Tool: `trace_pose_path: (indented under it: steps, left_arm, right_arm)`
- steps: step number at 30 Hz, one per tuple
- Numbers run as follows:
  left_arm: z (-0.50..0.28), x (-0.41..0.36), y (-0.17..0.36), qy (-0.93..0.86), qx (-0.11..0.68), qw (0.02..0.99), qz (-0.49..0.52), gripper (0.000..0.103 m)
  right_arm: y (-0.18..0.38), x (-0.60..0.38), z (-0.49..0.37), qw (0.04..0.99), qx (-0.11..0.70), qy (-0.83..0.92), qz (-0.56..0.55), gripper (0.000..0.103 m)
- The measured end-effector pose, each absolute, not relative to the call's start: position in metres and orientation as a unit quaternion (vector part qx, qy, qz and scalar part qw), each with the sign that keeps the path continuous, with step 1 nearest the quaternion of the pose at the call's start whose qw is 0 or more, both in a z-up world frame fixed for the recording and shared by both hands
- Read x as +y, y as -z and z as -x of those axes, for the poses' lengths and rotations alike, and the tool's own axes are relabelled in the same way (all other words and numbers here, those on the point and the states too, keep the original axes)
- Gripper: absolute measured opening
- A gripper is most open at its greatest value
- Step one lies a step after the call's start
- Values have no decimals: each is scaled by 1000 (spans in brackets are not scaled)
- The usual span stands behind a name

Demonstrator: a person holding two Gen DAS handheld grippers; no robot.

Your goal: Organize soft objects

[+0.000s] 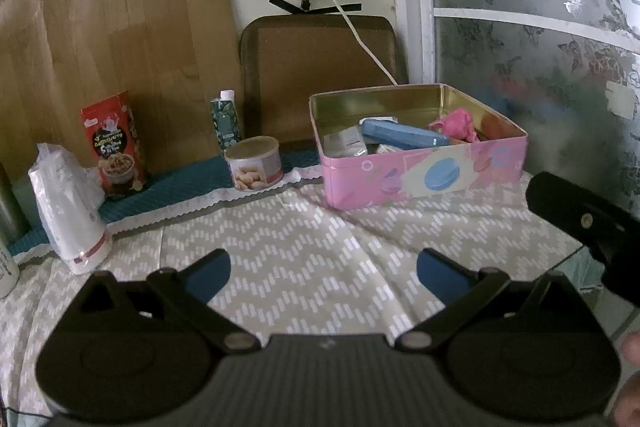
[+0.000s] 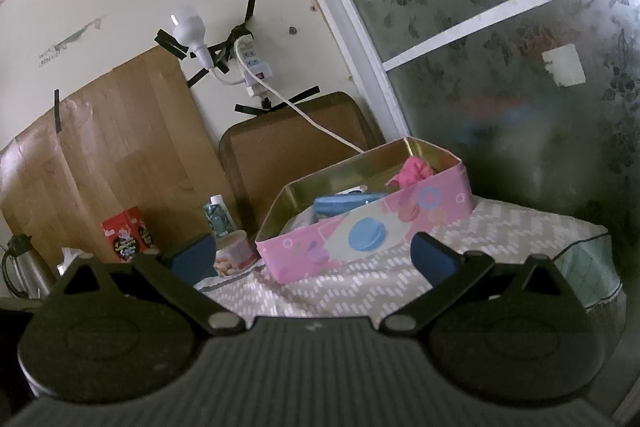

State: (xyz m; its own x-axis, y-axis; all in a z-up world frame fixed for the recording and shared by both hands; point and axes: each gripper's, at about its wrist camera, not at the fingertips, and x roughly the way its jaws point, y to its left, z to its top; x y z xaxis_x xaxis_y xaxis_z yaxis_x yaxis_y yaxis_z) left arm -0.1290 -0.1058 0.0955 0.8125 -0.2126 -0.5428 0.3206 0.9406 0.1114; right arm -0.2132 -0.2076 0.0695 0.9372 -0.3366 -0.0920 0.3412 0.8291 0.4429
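Observation:
A pink tin box (image 1: 424,175) (image 2: 360,235) with a gold inside stands on the patterned tablecloth. Inside it lie a crumpled pink soft cloth (image 1: 456,125) (image 2: 412,171), a blue case (image 1: 404,135) (image 2: 348,203) and some small packets. My left gripper (image 1: 324,273) is open and holds nothing, hovering over bare cloth in front of the box. My right gripper (image 2: 314,257) is open too, raised above the table's near edge and facing the box. Part of the other gripper's black body (image 1: 588,223) shows at the right of the left wrist view.
Along the back left stand a red snack carton (image 1: 114,145), a green carton (image 1: 226,119), a round can of nuts (image 1: 254,163) and a white plastic-wrapped stack (image 1: 68,203). A brown chair back (image 1: 320,75) is behind the table. Frosted glass panels (image 1: 540,47) close the right side.

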Motion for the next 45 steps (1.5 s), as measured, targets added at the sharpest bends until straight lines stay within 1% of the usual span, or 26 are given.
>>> trace_pose_path:
  steps: [19,45]
  left_arm:
    - [121,-100,-90,147,289,941,-92,103]
    - [99,-98,-71,164,317,930,-85,103]
  right_arm:
    - [-67,-205,204,956,15,181,-229,103]
    - [-56,-208,180,955,51,181,-227,103]
